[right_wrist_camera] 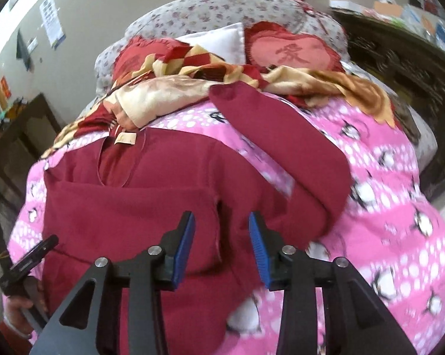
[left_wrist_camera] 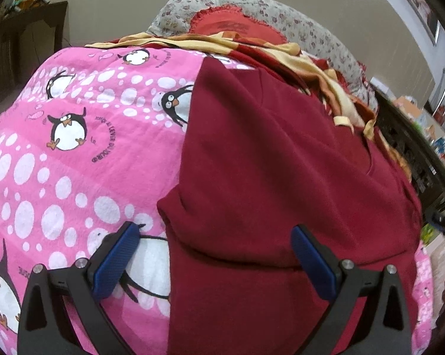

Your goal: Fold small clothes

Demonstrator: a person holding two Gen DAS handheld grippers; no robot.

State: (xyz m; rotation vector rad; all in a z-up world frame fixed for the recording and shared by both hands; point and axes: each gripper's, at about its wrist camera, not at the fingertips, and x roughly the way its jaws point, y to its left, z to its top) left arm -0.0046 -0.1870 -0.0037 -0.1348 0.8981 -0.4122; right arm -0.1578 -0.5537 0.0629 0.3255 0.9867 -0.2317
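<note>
A dark red garment [right_wrist_camera: 151, 195] lies spread on a bed covered by a pink penguin-print blanket [right_wrist_camera: 400, 183]. In the right wrist view one sleeve [right_wrist_camera: 290, 145] stretches toward the far right, while the other side is folded over the body; its near hem is cut off by the frame and the gripper mounts. The right gripper [right_wrist_camera: 221, 230] hovers above the garment, fingers partly apart with nothing between them. The left gripper [left_wrist_camera: 215, 250] has its fingers wide, straddling the garment's left edge without pressing it. A crumpled red-and-yellow cloth [right_wrist_camera: 192, 85] hides the garment's far edge. Heart-shaped cushions [right_wrist_camera: 290, 50] lie beyond. The room's edges are blurred.
</note>
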